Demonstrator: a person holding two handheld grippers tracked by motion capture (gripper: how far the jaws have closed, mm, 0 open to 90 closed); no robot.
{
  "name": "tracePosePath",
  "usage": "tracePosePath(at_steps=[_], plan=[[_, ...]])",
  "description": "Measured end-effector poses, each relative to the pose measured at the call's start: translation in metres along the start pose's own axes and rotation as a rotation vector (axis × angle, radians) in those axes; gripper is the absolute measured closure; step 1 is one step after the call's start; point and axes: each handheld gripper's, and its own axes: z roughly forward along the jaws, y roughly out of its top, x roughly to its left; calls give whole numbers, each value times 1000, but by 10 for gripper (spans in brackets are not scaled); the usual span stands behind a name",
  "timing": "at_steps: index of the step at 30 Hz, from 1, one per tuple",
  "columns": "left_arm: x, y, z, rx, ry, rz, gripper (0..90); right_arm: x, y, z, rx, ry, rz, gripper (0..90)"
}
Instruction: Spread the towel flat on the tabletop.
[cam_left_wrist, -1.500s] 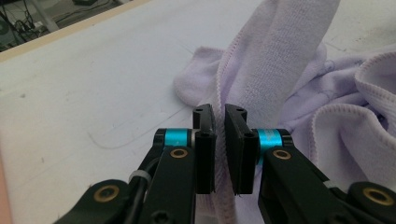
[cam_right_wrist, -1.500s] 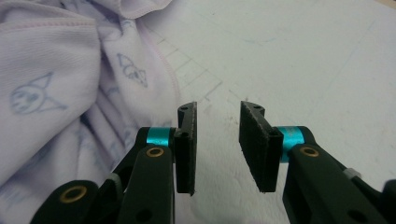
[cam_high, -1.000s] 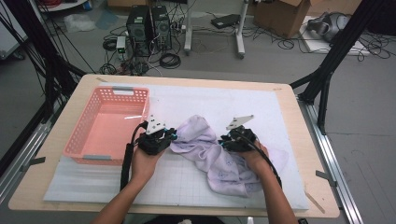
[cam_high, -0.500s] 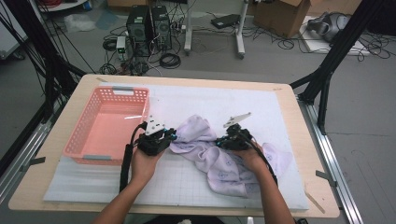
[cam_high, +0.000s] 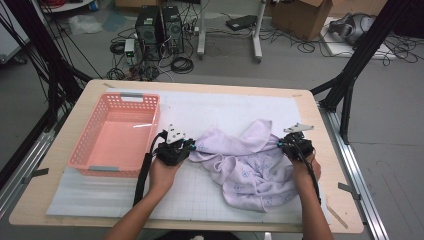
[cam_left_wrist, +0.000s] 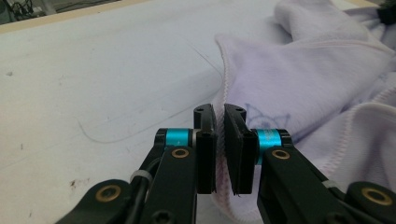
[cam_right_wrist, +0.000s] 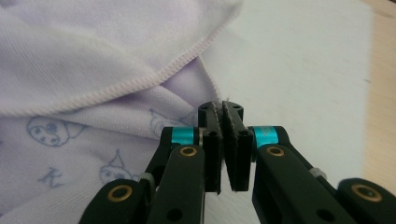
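Your right gripper (cam_high: 296, 146) has moved toward the right of the frame, its jaws pinched on the towel (cam_high: 245, 165) edge, pulling it wider across the centre. Your left gripper (cam_high: 175, 149) stays clamped on the opposite edge. Farther, upper left, the pink basket (cam_high: 90, 150) holds nothing.

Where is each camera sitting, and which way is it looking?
High view: above the person's side, looking forward and down on the table; both forearms, the left gripper and right gripper show.
Left gripper view: on the left gripper, looking along its jaws, shut on the towel's hem.
Right gripper view: on the right gripper, looking along its jaws, shut on another towel edge.
All three share the lilac towel; the pink basket appears from above.
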Motion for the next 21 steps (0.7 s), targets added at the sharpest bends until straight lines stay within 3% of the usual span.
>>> tracePosePath(at_steps=[3,5,7,11,13,14,16,19,21], plan=[[3,5,12,4,9,-35,827,-11,-6,-3,8,-69,41,865],[4,10,20,0,28,-40,827,-18,-9,-4,3,-69,76,864],[6,15,28,11,46,-41,827,-20,-10,-5,-6,-83,83,863],[11,21,38,0,73,-96,784,-19,-8,-10,-57,-140,89,860],[13,20,39,-10,39,-125,613,-20,-9,-8,-63,-98,102,842],[12,21,37,-3,14,-120,526,-19,-9,-8,-68,-79,106,817],[6,22,32,-9,-27,-73,415,-20,-11,-13,-112,-52,129,690],[-7,26,23,-45,-93,-33,384,-23,-15,-24,-188,28,211,575],[-17,28,17,-67,-158,-14,388,-23,-18,-32,-227,79,225,534]])
